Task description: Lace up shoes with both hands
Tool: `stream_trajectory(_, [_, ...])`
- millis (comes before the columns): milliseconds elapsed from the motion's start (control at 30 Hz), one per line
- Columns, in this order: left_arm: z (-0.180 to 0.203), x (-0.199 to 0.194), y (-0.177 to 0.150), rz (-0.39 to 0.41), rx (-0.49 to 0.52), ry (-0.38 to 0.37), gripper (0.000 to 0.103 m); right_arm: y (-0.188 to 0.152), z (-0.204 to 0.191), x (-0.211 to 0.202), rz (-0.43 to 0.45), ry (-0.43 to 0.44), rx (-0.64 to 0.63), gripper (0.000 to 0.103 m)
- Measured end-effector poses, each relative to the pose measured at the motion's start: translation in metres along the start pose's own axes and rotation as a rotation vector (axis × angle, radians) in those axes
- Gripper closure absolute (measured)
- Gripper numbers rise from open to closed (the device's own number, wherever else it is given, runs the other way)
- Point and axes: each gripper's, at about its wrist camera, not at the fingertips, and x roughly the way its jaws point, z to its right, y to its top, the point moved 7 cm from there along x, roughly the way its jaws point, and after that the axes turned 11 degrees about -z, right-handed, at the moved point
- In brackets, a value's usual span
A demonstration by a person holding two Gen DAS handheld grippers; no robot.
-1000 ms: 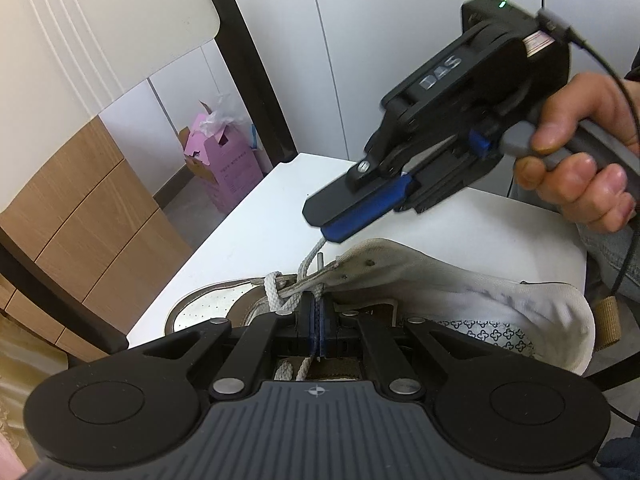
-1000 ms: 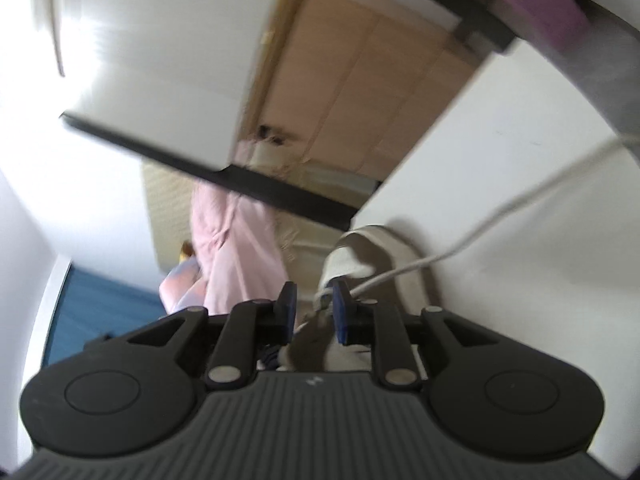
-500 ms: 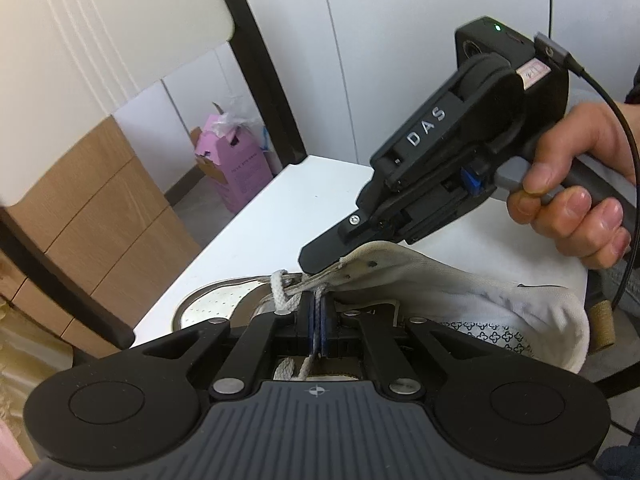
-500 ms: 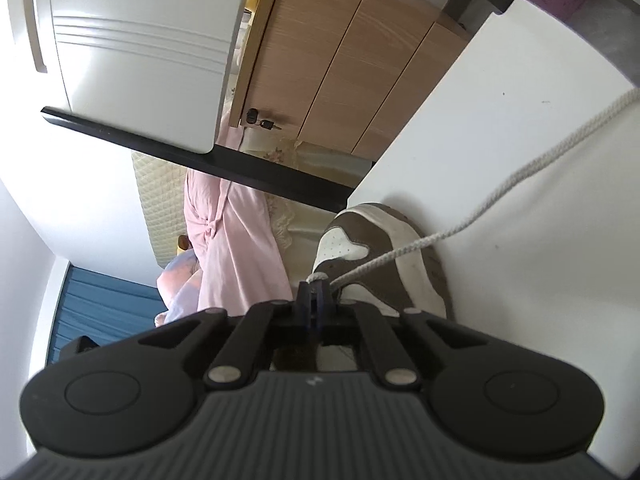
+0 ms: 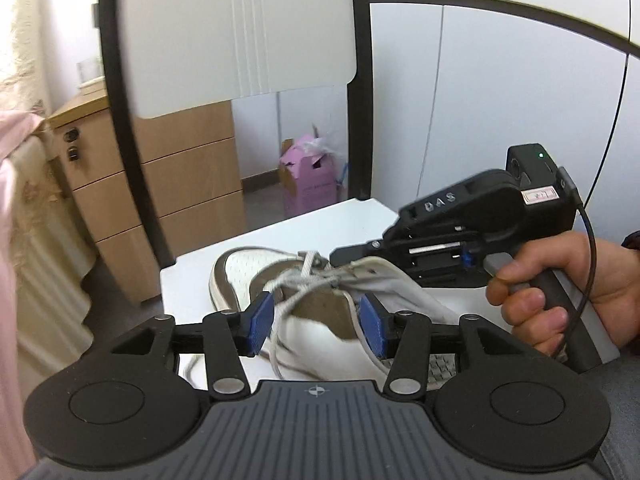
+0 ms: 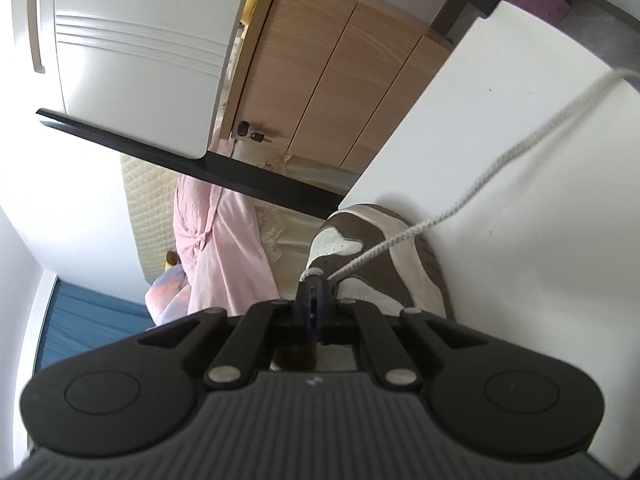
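Observation:
A white and brown shoe [image 5: 320, 308] lies on the white table [image 5: 280, 240], toe pointing away. My left gripper [image 5: 318, 324] is opening; its blue pads [image 5: 262, 322] stand apart on either side of the shoe's mouth. A loose white lace [image 5: 288, 300] hangs between them, and they press on nothing. My right gripper [image 5: 340, 256], held by a hand [image 5: 552, 288], reaches in from the right at the eyelets. In the right wrist view that right gripper [image 6: 314, 288] is shut on the lace [image 6: 480, 188], which runs taut to the upper right over the shoe's toe [image 6: 372, 256].
A wooden drawer cabinet [image 5: 180, 208] stands left of the table, and a pink box [image 5: 308, 184] sits on the floor behind it. A black frame post [image 5: 360, 80] rises at the table's far corner. Pink cloth [image 6: 224, 248] hangs beyond the table edge.
My left gripper let go of the lace, opened, drew back from the shoe and rolled. My right gripper closed on the lace a second ago and has held still since.

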Motion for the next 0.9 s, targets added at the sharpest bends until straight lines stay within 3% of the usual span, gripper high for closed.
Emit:
stream_trajectory(200, [0.007, 0.007, -0.007, -0.026, -0.045, 0.048, 0.048, -0.008, -0.002, 0.002, 0.051, -0.029, 0.028, 0.1])
stream_trajectory(333, [0.001, 0.015, -0.006, -0.044, -0.099, 0.037, 0.048, -0.013, -0.005, 0.004, 0.077, -0.053, 0.026, 0.1])
stream_trajectory(567, [0.007, 0.031, -0.008, -0.092, -0.1, 0.037, 0.069, -0.016, -0.01, 0.006, 0.081, -0.085, -0.005, 0.1])
stream_trajectory(900, [0.012, 0.041, -0.013, -0.117, -0.1, 0.084, 0.074, -0.006, -0.011, -0.011, 0.15, -0.062, -0.01, 0.1])
